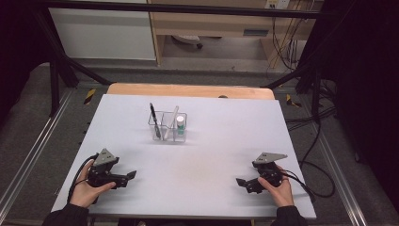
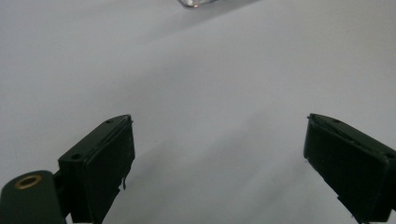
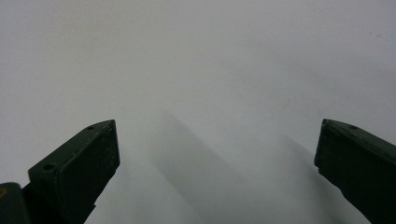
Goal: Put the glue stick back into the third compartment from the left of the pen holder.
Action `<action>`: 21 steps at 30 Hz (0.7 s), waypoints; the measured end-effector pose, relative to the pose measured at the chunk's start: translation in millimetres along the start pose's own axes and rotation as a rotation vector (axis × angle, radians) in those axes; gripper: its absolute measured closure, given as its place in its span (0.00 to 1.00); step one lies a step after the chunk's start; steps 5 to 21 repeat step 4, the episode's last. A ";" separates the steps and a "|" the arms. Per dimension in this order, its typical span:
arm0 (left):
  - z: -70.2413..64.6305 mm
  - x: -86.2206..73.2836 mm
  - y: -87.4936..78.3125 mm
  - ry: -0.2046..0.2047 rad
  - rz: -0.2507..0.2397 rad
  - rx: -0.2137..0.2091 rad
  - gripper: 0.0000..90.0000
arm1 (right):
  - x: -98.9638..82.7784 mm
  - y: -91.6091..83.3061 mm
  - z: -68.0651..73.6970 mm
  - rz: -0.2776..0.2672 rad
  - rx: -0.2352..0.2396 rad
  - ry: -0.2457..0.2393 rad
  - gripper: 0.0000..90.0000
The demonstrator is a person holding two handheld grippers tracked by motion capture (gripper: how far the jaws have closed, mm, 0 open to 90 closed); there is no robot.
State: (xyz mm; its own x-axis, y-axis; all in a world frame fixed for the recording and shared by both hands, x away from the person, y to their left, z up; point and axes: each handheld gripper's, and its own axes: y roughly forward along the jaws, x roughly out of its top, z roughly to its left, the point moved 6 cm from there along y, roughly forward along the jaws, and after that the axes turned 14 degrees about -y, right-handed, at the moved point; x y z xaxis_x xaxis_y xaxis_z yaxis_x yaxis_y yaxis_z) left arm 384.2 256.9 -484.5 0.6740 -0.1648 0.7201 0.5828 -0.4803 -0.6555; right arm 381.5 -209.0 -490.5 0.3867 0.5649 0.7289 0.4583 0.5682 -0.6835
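Both claws, left (image 1: 126,177) and right (image 1: 243,182), spread and empty on tabletop (image 1: 207,155); should approach clear organizer (image 1: 167,127) slowly, gripping pen (image 1: 154,117) upright.

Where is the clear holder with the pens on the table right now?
In the high view, the clear holder stands upright near the middle of the white table, toward its far edge, well ahead of both claws and slightly nearer the left claw.

You wore dark sleeves (image 1: 70,215). Your grippers, left (image 1: 123,179) and right (image 1: 246,184), were black, each with a grey three-cornered plate and a black cable.
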 end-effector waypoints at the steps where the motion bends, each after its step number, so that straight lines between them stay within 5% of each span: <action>1: 0.5 -0.6 0.8 0.005 0.003 0.000 0.09 | 0.1 0.1 -0.1 -0.003 0.001 -0.003 0.01; 21: 0.9 -2.2 3.9 0.024 0.022 -0.008 0.09 | 0.2 0.7 -0.4 0.000 0.002 0.002 0.01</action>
